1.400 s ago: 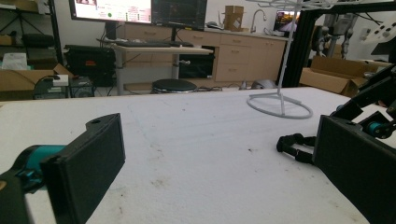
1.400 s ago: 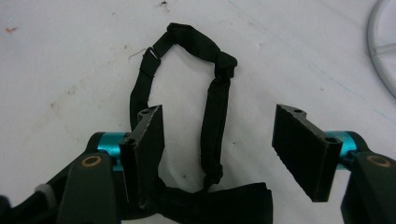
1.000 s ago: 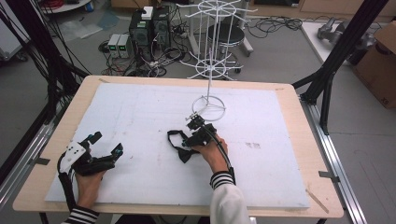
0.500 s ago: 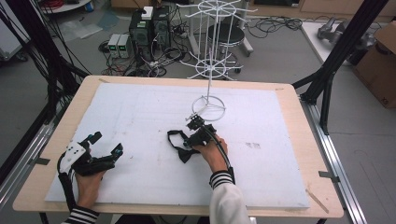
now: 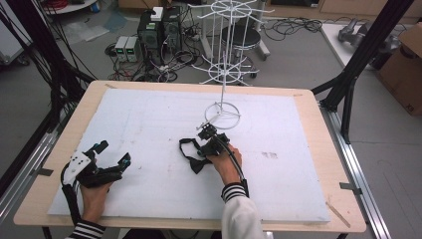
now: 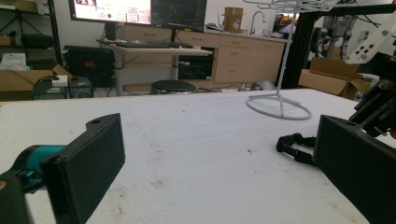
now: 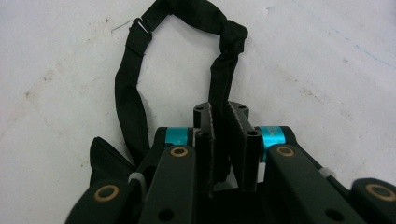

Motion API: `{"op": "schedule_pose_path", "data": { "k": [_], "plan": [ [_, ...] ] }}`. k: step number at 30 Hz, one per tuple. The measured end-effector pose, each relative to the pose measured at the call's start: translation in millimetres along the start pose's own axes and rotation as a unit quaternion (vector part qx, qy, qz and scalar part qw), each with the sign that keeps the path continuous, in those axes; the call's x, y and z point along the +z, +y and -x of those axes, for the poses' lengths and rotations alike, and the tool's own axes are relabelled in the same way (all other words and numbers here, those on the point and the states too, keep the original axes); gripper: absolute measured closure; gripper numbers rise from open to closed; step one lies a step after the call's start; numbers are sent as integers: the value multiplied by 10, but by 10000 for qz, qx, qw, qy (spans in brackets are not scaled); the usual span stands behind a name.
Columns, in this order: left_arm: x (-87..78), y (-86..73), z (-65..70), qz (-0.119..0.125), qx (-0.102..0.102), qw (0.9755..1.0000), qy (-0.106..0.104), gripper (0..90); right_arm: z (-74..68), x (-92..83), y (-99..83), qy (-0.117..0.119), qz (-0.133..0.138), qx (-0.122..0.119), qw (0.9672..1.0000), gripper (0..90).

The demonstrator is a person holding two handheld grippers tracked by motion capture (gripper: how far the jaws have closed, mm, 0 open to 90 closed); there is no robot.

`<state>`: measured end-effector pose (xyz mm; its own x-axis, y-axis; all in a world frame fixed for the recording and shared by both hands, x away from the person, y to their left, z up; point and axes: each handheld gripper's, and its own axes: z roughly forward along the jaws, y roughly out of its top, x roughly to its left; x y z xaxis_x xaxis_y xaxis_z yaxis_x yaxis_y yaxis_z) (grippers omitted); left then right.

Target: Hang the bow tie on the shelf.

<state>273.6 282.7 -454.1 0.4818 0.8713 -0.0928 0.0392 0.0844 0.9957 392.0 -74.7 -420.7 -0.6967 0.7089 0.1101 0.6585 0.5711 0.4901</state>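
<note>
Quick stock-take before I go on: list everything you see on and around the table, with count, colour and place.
strap: one, black, looped on the white mat, one run pinched in the right gripper.
wire rack: one, white, ring base on the mat's far middle.
mat: one, white, covers the tabletop.
table: one, light wood rim.
computer boxes: two, black, on the floor beyond the table.
stool: one, black seat, behind the rack.
cardboard box: one, brown, far right floor.
left gripper: black, jaws wide apart, near left.
right gripper: black, jaws just closed onto the strap.
</note>
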Motion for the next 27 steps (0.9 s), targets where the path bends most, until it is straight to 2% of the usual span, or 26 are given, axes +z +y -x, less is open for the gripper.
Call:
{"op": "schedule_pose_path", "data": {
  "k": [3,9,20,27],
  "plan": [
    [-2,0,-3,0,-18,10000,-14,29,0,0,-2,92,2,60,9999,855],
    [-3,0,-6,0,-19,10000,-11,28,-2,-6,-3,120,4,118,9999,867],
    [1,0,-6,-6,-30,10000,-5,28,-6,-62,-13,119,153,38,9998,868],
    [3,1,-6,-27,-26,10000,5,28,-33,-152,-18,99,404,-69,9991,868]
  ]
}}
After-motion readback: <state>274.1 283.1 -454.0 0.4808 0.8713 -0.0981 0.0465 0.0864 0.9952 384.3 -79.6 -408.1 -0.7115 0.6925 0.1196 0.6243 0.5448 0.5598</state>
